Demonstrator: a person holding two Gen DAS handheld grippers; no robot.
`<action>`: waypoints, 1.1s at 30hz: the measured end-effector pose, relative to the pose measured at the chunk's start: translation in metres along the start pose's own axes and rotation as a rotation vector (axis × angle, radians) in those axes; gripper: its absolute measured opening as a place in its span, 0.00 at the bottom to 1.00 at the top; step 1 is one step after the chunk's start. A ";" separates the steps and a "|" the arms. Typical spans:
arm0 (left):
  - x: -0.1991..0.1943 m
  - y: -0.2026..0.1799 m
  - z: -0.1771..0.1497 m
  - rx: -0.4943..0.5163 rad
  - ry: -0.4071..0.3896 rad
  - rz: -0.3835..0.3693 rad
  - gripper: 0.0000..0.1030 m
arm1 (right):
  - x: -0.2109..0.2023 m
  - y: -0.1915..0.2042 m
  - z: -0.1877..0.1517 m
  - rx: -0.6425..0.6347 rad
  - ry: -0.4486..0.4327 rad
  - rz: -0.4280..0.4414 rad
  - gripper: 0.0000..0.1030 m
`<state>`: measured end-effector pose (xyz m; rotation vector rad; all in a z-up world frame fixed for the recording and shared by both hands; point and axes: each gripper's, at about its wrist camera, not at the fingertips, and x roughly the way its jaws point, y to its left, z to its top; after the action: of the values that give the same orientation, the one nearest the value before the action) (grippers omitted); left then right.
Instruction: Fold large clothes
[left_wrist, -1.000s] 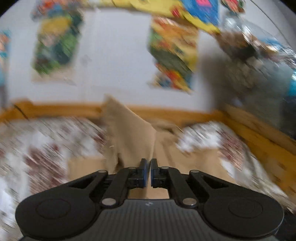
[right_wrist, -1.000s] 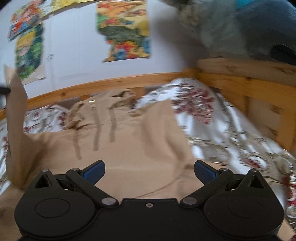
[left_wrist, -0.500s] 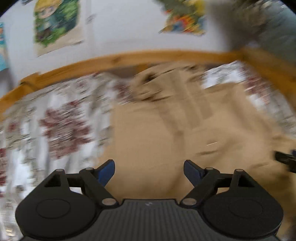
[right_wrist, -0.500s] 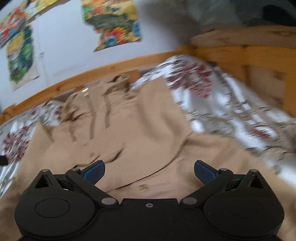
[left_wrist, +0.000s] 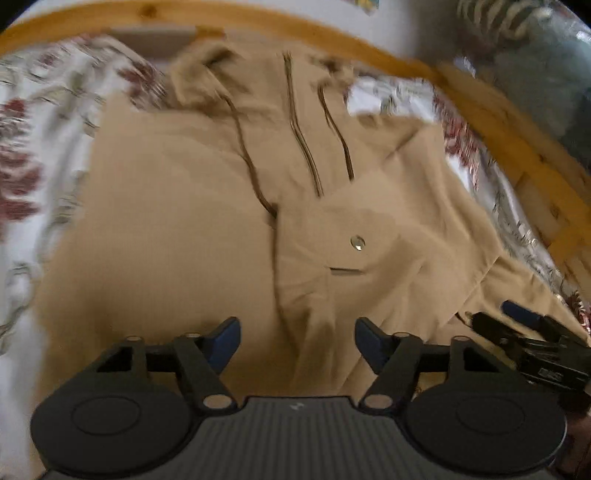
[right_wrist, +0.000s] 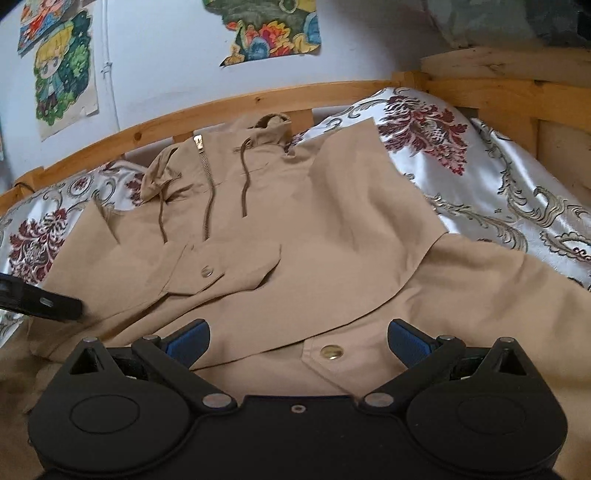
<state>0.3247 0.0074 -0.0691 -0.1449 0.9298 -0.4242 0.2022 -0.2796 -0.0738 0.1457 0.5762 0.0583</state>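
Observation:
A tan hooded jacket (right_wrist: 332, 236) lies spread on the bed, hood toward the wooden rail, zip and drawstrings up, both sleeves folded across its front. It fills the left wrist view (left_wrist: 184, 221) too. My left gripper (left_wrist: 297, 341) is open and empty just above the jacket's lower part. My right gripper (right_wrist: 298, 341) is open and empty over the hem, near a brass snap (right_wrist: 331, 351). The right gripper shows at the right edge of the left wrist view (left_wrist: 532, 332); the left one shows at the left edge of the right wrist view (right_wrist: 37, 299).
A white satin bedspread with red flowers (right_wrist: 498, 192) covers the bed. A wooden bed rail (right_wrist: 240, 103) runs along the far side and a wooden frame (right_wrist: 517, 85) stands at the right. Posters (right_wrist: 66, 70) hang on the wall.
My left gripper has let go of the sleeve it held up and opened; the sleeve now lies across the jacket. Both grippers have moved down toward the jacket's lower part.

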 end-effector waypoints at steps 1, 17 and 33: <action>0.011 -0.003 0.004 -0.007 0.027 0.010 0.48 | -0.001 -0.003 0.001 0.001 -0.006 -0.004 0.99; -0.051 -0.112 -0.081 0.600 -0.138 -0.089 0.03 | -0.039 -0.058 0.030 0.189 -0.152 -0.070 0.99; 0.010 -0.099 -0.042 0.187 -0.002 0.011 0.18 | -0.042 -0.070 0.029 0.226 -0.113 -0.109 0.99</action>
<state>0.2679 -0.0842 -0.0718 0.0300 0.8841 -0.4982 0.1842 -0.3561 -0.0381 0.3352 0.4758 -0.1208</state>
